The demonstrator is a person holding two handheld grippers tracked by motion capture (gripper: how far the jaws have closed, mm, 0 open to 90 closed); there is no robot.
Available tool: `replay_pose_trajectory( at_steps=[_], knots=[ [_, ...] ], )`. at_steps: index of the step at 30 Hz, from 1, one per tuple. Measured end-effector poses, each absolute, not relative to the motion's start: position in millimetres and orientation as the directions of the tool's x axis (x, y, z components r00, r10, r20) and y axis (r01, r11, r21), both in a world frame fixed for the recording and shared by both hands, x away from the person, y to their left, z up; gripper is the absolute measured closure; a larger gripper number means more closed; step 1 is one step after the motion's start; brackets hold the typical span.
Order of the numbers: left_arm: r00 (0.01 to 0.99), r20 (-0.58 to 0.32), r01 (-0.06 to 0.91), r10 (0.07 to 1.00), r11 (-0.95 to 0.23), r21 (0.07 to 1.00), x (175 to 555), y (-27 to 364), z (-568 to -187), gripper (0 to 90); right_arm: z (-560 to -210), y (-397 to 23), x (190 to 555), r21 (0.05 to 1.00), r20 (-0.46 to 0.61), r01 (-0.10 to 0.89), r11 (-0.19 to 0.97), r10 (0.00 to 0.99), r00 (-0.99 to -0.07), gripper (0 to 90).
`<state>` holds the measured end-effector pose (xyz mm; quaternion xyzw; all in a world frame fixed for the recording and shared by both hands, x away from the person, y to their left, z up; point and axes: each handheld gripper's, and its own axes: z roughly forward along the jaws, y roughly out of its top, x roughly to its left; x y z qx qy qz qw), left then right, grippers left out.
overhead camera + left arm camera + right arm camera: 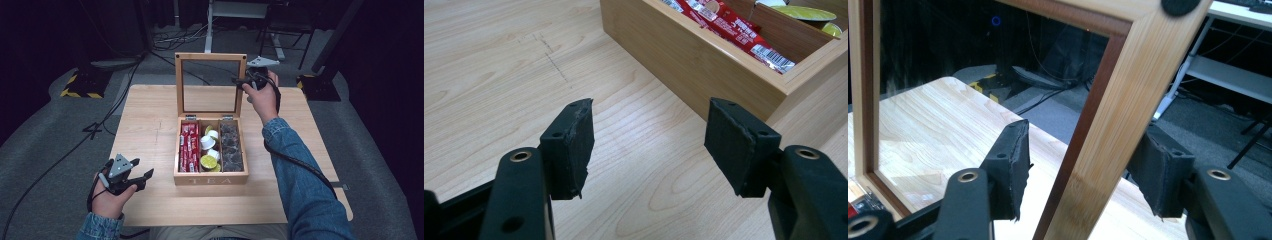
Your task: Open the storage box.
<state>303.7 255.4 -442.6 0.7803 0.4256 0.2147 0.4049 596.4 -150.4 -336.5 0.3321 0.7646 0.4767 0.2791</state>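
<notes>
The right gripper (243,81) straddles the right rail of the upright glass lid (1108,115) of the tea box (210,178) mid-desk (145,120), pads not pressing, while the left gripper (141,172) rests released near the box's front-left corner.

Bare surface (150,120) left of the tea box (211,177): wide passage there, near to far. Raised lid (210,85) stands upright at the box's far edge, blocking reach from behind. Lid's right post sits between the right tongs (1083,165), gaps both sides. Compartments open from above. Left tongs (649,145) over bare wood, box wall just ahead
</notes>
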Motion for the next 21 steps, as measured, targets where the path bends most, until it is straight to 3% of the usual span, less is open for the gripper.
replay_pose_trajectory(
  at_steps=[16, 21],
  knots=[
    [0.549, -0.014, 0.502, 0.836, -0.316, 0.805, 310, 253, -446, 36.6, -347, -149, 601, 0.908, -0.095, 0.269, 0.320, 0.785, -0.613, 41.8],
    [0.551, -0.013, 0.504, 0.834, -0.320, 0.802, 314, 252, -448, 36.5, -353, -147, 603, 0.896, -0.061, 0.314, 0.313, 0.788, -0.613, 34.8]
  ],
)
